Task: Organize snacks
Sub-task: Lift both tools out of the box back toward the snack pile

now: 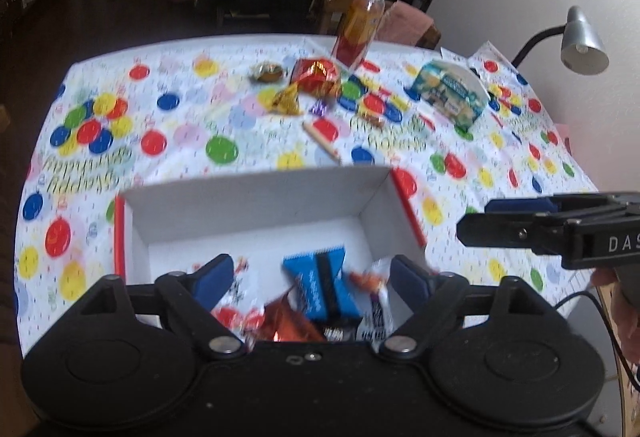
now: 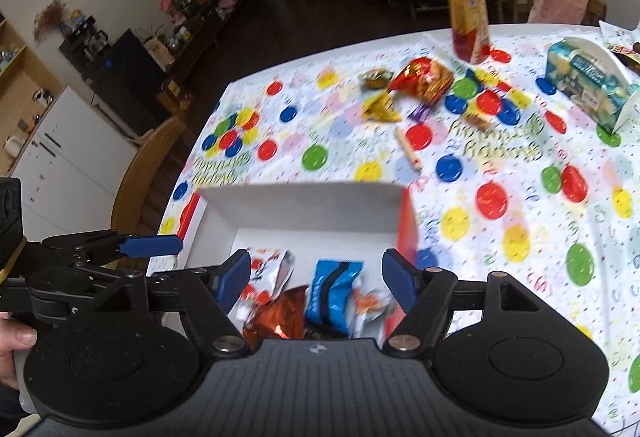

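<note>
- Both grippers hang over the open white box (image 1: 256, 197) with red outer sides, sitting on the polka-dot tablecloth (image 1: 180, 125) at the near edge of the table.
- Left gripper (image 1: 310, 283): jaws spread wide, nothing between them. The blue wrapper (image 1: 320, 281) lies in the box right under the gap, nearer the right finger, not touching either.
- Right gripper (image 2: 318, 279): also released, fingers apart, holding nothing. Same blue wrapper (image 2: 334, 289) shows between its fingers, down on the box floor.
- Also in the box: an orange foil packet (image 2: 280, 321) beside the blue one, a white-and-red wrapper (image 2: 266, 277) on the left, and a white-and-orange one (image 1: 370, 283) on the right.
- Still out on the cloth, well past the box: a red-gold foil bag (image 1: 318, 75), a yellow wrapper (image 1: 286, 101), a small round brownish snack (image 1: 267, 73), a tiny purple candy (image 1: 319, 107), and a stick-shaped thing (image 1: 322, 141) just beyond the box's far wall.
- A juice bottle (image 1: 358, 25) stands upright at the far edge, with a blue-green carton (image 1: 450, 93) off to the right.
- It's all a bit motion-blurred, so labels aren't readable.
</note>
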Demonstrator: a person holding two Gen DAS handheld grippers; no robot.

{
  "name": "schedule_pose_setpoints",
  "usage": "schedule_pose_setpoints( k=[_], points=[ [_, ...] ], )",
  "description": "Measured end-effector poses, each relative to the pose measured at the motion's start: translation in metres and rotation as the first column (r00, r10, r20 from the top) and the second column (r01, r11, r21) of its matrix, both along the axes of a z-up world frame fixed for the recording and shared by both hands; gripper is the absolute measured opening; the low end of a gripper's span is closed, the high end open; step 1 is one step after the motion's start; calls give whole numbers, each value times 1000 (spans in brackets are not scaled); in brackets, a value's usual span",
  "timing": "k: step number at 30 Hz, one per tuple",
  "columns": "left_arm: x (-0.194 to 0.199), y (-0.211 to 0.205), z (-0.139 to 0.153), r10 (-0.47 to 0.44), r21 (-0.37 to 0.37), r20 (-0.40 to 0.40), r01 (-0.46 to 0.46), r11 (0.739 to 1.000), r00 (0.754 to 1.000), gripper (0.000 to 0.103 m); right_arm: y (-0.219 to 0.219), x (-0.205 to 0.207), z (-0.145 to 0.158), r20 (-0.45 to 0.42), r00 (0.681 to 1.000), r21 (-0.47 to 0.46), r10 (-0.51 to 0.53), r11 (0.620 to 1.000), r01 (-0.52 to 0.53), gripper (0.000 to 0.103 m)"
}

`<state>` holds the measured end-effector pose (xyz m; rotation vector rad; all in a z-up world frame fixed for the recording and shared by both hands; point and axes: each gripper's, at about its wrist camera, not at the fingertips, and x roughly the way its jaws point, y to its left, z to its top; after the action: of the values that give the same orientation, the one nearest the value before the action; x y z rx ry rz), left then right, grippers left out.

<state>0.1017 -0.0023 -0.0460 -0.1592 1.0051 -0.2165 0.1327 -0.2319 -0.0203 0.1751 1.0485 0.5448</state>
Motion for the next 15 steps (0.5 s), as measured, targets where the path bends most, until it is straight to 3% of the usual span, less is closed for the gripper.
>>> schedule_pose_setpoints(
  k=[3, 6, 15],
  points=[
    [15, -11, 7, 0, 0, 19, 0, 1000, 1000, 94, -11, 13, 3, 14, 1000, -12, 5, 1000, -5, 81],
    [32, -24, 11, 10, 18, 37, -10, 1000, 999, 100, -23, 27, 5, 41, 999, -21, 23, 1000, -22, 82],
    [88, -61, -3, 63, 51, 50, -65, 997, 997, 102, -66, 89, -14, 36, 999, -76, 0, 997, 3, 86]
  ],
)
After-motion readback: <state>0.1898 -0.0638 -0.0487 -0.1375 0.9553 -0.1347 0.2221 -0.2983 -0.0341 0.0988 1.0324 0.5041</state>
